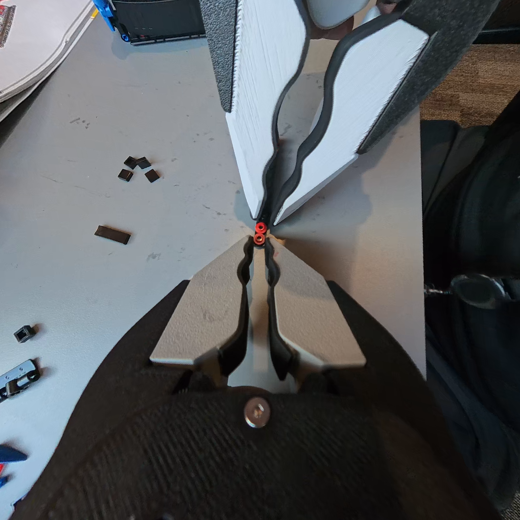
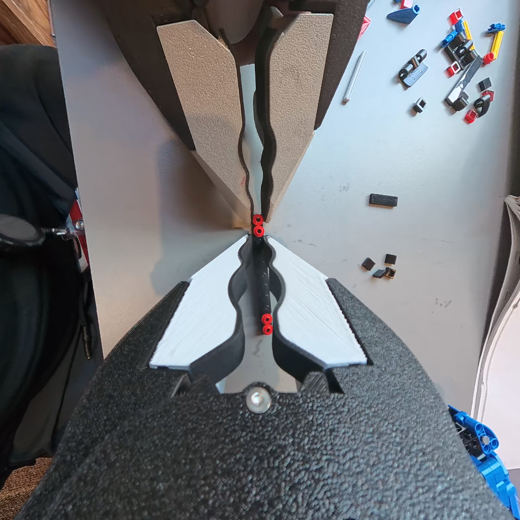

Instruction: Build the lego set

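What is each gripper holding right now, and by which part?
The right gripper clamps a black studded beam near its far end. The left gripper pinches the red pins at that end.

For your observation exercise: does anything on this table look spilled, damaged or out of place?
Nothing stands out. Both sets of jaws meet tip to tip over the grey table, closed on a black beam with red pins. Loose pieces lie scattered, as expected mid-build.

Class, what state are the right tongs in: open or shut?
Shut: the right tongs clamp the black beam, whose red pins show between the fingers.
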{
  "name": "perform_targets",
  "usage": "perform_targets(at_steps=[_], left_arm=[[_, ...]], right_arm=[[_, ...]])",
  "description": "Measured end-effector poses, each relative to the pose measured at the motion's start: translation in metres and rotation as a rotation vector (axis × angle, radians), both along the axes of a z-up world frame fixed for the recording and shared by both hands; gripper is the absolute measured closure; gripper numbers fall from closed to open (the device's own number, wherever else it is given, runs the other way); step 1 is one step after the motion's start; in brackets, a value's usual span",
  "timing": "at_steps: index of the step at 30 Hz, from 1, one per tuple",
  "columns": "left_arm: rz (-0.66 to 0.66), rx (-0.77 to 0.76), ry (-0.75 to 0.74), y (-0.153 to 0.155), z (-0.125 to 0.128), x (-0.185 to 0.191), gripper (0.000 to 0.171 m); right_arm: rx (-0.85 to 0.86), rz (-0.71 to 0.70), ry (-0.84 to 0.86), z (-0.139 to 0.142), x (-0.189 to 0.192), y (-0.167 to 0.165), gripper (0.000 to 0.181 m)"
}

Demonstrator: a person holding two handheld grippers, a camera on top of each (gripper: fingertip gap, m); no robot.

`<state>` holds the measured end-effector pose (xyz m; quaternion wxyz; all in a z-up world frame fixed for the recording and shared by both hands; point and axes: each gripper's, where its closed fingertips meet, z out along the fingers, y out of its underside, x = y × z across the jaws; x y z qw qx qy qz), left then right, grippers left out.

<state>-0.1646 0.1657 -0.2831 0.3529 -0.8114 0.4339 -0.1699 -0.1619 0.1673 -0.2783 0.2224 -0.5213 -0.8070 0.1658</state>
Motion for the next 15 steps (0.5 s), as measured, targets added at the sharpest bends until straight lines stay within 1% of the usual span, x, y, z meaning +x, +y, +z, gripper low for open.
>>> perform_targets(at_steps=[15], left_arm=[[0.032, 0.015, 0.012, 0.0012, 0.0001, 0.0002, 0.167]], right_arm=[[-0.02, -0.011, 0.009, 0.0021, 0.0017, 0.0002, 0.176]])
